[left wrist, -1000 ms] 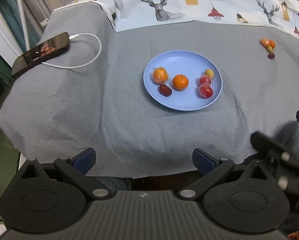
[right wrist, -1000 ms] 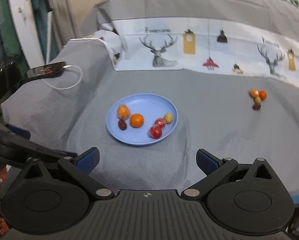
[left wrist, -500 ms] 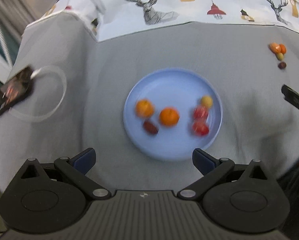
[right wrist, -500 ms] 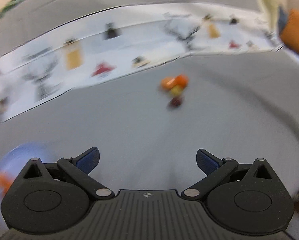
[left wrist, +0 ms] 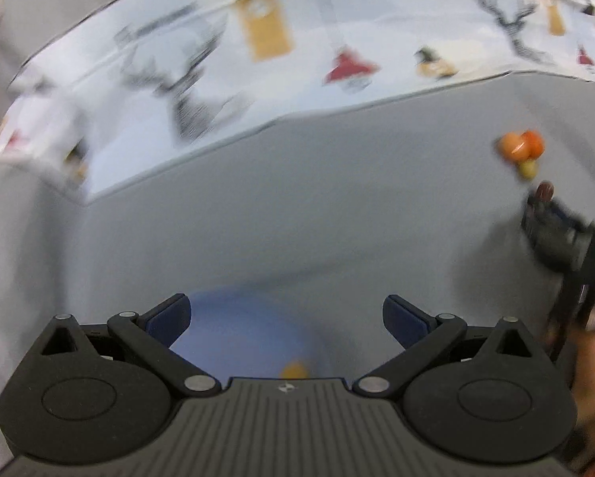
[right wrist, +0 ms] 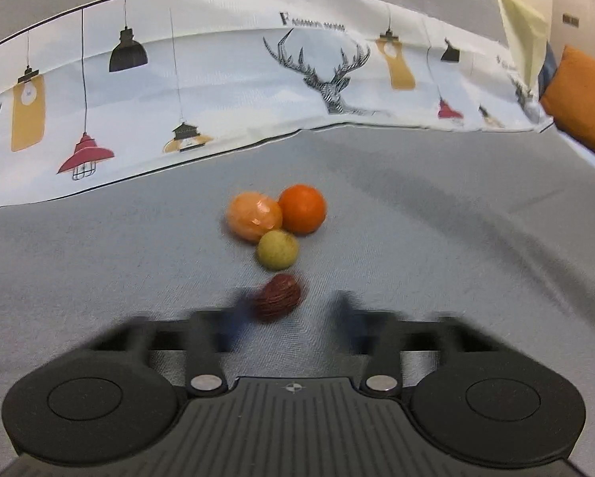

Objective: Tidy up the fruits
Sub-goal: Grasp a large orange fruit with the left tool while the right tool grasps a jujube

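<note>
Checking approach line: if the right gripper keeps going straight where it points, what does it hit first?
Probably the dark red date, right ahead of the right gripper, whose jaws are blurred mid-close. Behind it lie the yellow-green fruit and two orange ones. Depth is hard to judge.

A dark red date (right wrist: 278,296) lies between the blurred, closing fingers of the right gripper (right wrist: 285,310). At 12 o'clock from it, touching together on grey cloth (right wrist: 436,218), sit 3 fruits: a yellow-green ball (right wrist: 277,250), a wrapped orange (right wrist: 253,216) and a bare orange (right wrist: 302,209).

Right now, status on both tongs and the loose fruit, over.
Left tongs open, empty, above blue plate. Right tongs shut on date, view blurred. Three fruits beyond, nothing blocking.
</note>
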Motion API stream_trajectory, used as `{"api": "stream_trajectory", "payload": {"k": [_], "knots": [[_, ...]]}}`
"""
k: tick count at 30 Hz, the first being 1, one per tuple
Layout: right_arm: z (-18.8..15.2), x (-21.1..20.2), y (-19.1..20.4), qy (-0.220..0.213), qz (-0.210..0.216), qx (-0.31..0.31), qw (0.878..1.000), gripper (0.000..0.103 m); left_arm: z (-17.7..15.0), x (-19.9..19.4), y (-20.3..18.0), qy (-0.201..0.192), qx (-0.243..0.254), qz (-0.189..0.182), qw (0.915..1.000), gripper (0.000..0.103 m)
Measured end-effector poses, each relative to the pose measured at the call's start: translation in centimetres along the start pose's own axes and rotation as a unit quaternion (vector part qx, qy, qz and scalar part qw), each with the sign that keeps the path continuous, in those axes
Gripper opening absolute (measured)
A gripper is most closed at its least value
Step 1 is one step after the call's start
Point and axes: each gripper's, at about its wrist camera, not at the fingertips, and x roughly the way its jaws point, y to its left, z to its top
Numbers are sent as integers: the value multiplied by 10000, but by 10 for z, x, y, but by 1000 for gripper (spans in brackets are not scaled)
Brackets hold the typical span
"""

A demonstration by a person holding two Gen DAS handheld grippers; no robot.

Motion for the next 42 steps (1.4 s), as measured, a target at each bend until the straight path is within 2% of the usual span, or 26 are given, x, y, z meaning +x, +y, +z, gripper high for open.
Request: {"api": "stream_trajectory", "payload": {"k": [2, 3, 5, 6, 8, 11, 17, 18, 20, 21, 22, 24, 26, 28, 32, 35, 38, 40, 42], "knots": [[3, 5, -12, 14, 46, 193, 9998, 20, 25, 12, -28, -255, 123, -306, 9991, 103], [6, 7, -20, 17, -78, 336, 9994, 20, 37, 18, -43, -358, 178, -464, 9981, 103], [9, 14, -40, 70, -726, 563, 9957, 20, 65, 36, -76, -555, 341, -864, 9941, 103], [10, 17, -53, 75, -908, 769, 9929, 20, 78, 47, -93, -564, 416, -1047, 9920, 103], [11, 20, -73, 63, -1187, 1057, 9873, 20, 97, 70, -123, -463, 510, -1383, 9880, 103], [9, 20, -77, 60, -1235, 1098, 9862, 20, 118, 103, -156, -205, 473, -1717, 9838, 103], [10, 28, -78, 27, -1308, 1077, 9855, 21, 135, 139, -203, 94, 639, -1824, 9811, 102], [10, 29, -78, 22, -1319, 1086, 9853, 21, 138, 143, -206, 121, 651, -1835, 9808, 99], [11, 30, -78, 6, -1335, 1107, 9848, 22, 139, 146, -207, 257, 629, -1867, 9801, 78], [11, 30, -79, -6, -1338, 1125, 9846, 23, 140, 147, -205, 386, 592, -2095, 9752, 62], [11, 32, -80, -22, -1339, 1146, 9843, 23, 140, 145, -204, 371, 593, -2264, 9715, 40], [10, 30, -81, -39, -1330, 1154, 9844, 22, 137, 137, -203, 253, 697, -2084, 9752, 41], [11, 29, -82, -70, -1295, 1211, 9841, 20, 133, 129, -194, 94, 758, -1914, 9785, 41], [9, 24, -84, -149, -1220, 1305, 9838, 20, 126, 115, -172, 77, 606, -1869, 9805, 41], [11, 9, -79, -652, -1232, 1163, 9834, 20, 97, 68, -115, -94, 356, -1595, 9865, 41], [10, -4, -73, -786, -1322, 900, 9840, 20, 57, 22, -63, -174, 193, -1279, 9915, 41], [11, -32, -71, -591, -1227, 947, 9861, 20, 9, -27, -8, -205, -22, -993, 9948, 41], [17, -64, -70, -571, -967, 1051, 9881, 20, -25, -58, 25, -228, -197, -822, 9962, 41], [17, -108, -67, -582, -504, 1099, 9910, 20, -59, -84, 53, -218, -383, -694, 9966, 41]]}}
